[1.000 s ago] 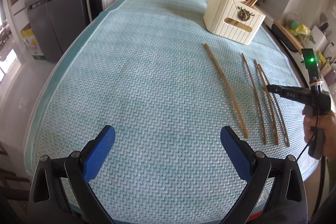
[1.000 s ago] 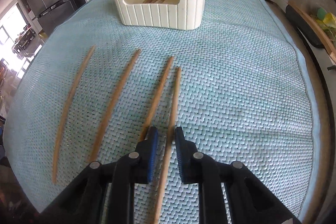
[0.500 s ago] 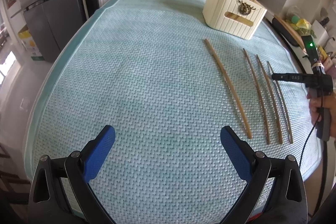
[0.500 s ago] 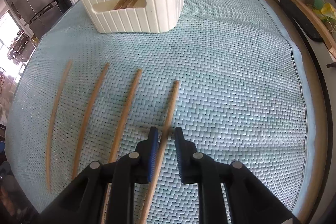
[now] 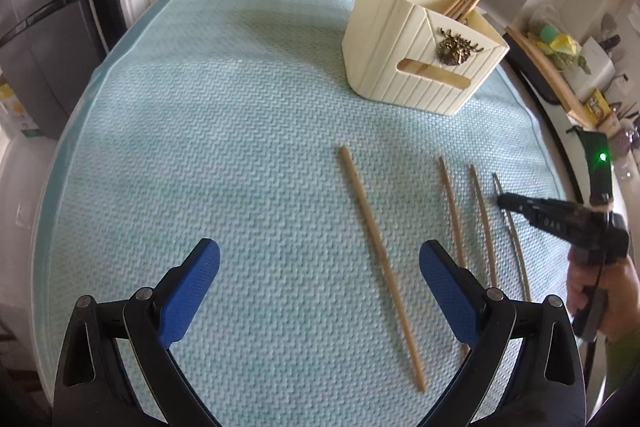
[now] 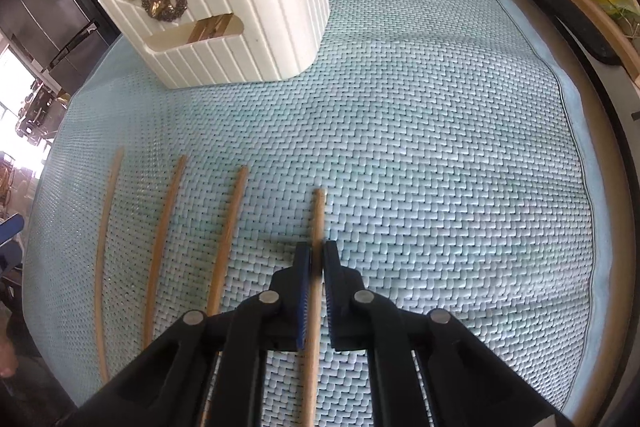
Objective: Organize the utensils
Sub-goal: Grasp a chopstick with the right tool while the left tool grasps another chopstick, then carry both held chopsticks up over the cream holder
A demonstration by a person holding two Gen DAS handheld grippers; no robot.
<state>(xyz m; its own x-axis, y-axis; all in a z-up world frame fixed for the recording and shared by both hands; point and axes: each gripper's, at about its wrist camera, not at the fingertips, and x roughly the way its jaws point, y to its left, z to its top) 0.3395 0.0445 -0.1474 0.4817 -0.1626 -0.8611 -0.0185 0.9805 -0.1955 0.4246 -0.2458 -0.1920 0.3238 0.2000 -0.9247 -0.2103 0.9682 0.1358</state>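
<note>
While the left gripper (image 5: 319, 287) hangs wide open, the right gripper (image 6: 316, 259), jaws just closed, clamps a slender wooden chopstick (image 6: 318, 219) on the teal woven mat (image 6: 440, 147).

The cloth (image 6: 440, 131) across the middle of the frame is pale teal with a woven herringbone pattern; the chopsticks (image 6: 316, 267) at lower left are light tan wood; the holder (image 6: 256, 7) at upper left is cream with vertical ribs and bears a brass-coloured deer wreath (image 6: 160, 1); the gripper pads (image 5: 188, 291) at the bottom are blue on black arms; the fridge (image 5: 36, 27) at far left is dark grey.
</note>
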